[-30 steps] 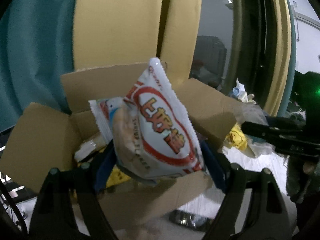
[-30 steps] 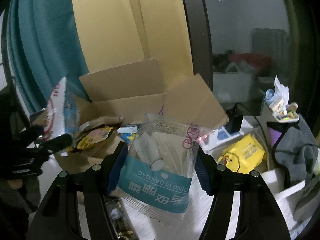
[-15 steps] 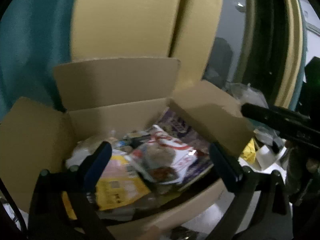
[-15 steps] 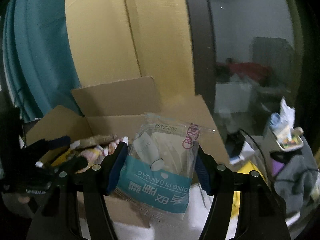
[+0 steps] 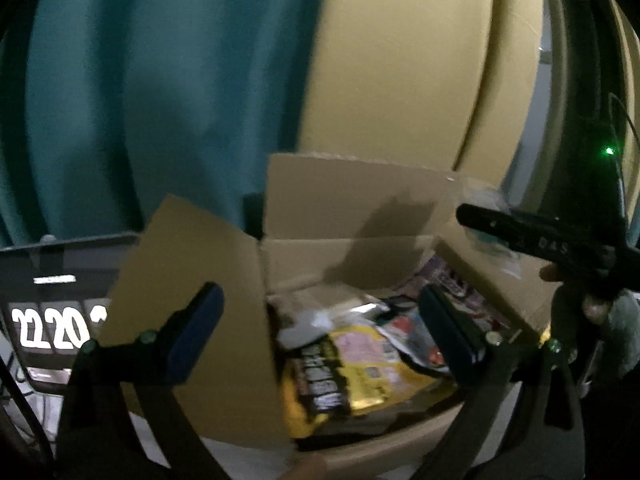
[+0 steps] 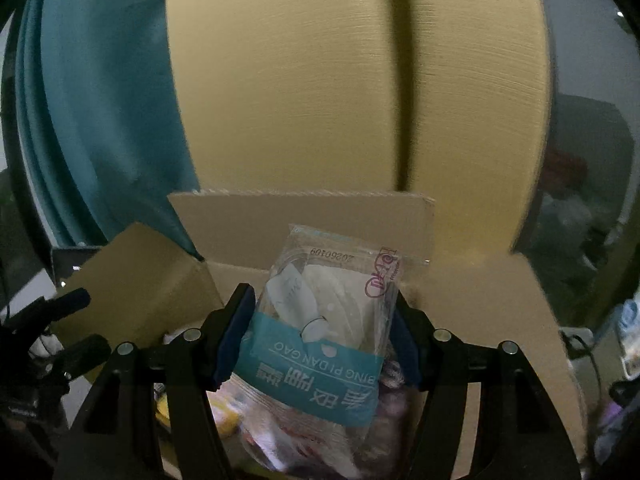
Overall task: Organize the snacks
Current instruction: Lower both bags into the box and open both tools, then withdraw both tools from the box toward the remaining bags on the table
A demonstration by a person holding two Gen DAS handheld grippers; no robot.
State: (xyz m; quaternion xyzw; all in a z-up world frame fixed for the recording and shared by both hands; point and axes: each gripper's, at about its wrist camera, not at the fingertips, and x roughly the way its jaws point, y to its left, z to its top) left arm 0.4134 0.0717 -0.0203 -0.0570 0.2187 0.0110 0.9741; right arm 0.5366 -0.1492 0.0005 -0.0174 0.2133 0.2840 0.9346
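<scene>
At lower left of the left wrist view, the left gripper (image 5: 320, 332) hangs with jaws wide apart and empty over the cardboard box (image 5: 348, 208). To the right, low in the box, several snacks already lie, a yellow packet (image 5: 352, 372) foremost, so the sorting looks partly done. In the right wrist view, the right gripper (image 6: 316, 340) is clamped on the teal-banded pouch (image 6: 328, 328) at lower centre, above the box opening, I think, though blur obscures it. It stands upright, long axis vertical, printed seal uppermost; it awaits dropping.
</scene>
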